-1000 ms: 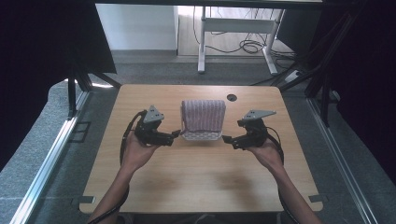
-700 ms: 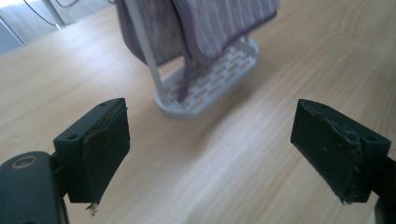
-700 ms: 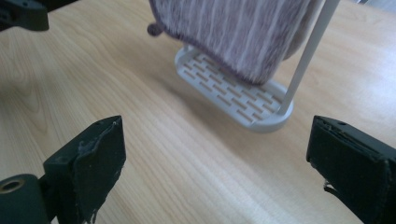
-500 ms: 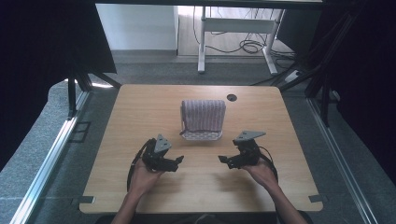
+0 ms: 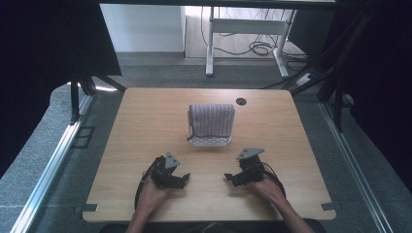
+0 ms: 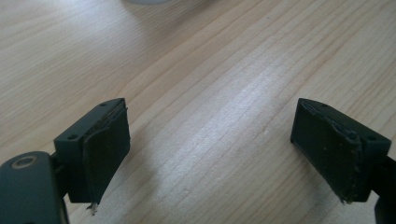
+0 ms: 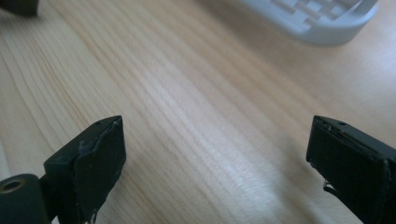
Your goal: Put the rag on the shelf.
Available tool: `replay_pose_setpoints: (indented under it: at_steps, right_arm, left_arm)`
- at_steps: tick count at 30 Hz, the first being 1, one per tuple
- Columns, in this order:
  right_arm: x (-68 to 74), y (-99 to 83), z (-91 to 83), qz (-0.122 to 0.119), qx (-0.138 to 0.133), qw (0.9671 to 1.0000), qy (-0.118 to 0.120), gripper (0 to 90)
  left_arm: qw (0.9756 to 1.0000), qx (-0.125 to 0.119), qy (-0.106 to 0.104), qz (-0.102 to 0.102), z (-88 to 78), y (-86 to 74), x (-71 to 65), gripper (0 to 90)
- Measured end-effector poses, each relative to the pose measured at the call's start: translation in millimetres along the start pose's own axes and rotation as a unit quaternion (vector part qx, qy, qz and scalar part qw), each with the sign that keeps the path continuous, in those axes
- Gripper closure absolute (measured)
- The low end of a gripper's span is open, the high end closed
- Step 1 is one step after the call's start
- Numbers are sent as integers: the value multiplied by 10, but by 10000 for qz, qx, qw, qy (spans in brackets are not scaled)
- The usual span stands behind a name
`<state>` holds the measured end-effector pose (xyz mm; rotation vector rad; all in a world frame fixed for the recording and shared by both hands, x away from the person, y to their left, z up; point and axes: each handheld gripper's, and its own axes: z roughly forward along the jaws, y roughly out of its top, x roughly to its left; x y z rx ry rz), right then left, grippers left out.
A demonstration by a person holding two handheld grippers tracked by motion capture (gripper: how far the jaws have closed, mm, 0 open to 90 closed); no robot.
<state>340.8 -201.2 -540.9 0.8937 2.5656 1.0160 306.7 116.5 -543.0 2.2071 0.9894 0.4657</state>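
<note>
High view puts both tools low in the frame: the left gripper (image 5: 180, 180) at lower left of centre and the right gripper (image 5: 230, 178) at lower right of centre, each resting on the wooden surface (image 5: 145, 126) with a hand behind it. The folded striped towel (image 5: 211, 119) sits in the middle of the frame, draped over a white slotted tray (image 5: 210, 141), well apart from both tools and untouched.

Left gripper view has its jaws spread wide over bare wood, nothing between them. Right gripper view shows the same (jaws spread, empty), with the tray's pale gridded rim (image 7: 322, 21) at the upper right of the frame.

My reading is that the hands are parked and the towel is the thing to reach for. To do that well, both tools should travel up the frame together, keeping the jaws spread until each straddles a near corner of the cloth, then pinch only fabric and not the tray edge beneath.

As for containers, the tray is the single one: it carries the towel, and whether anything lies under the cloth is hidden.
</note>
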Motion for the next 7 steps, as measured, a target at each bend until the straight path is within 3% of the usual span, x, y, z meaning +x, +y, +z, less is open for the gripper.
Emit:
replay_pose_setpoints:
  at_steps: [5,7]
  right_arm:
    - [11,-28,26,-48,-68,10000,15,0]
    - [13,-29,26,-38,-71,10000,18,0]
  left_arm:
    - [9993,89,-238,-280,14,-4,65,117]
    - [9993,90,-234,-285,14,-5,65,116]
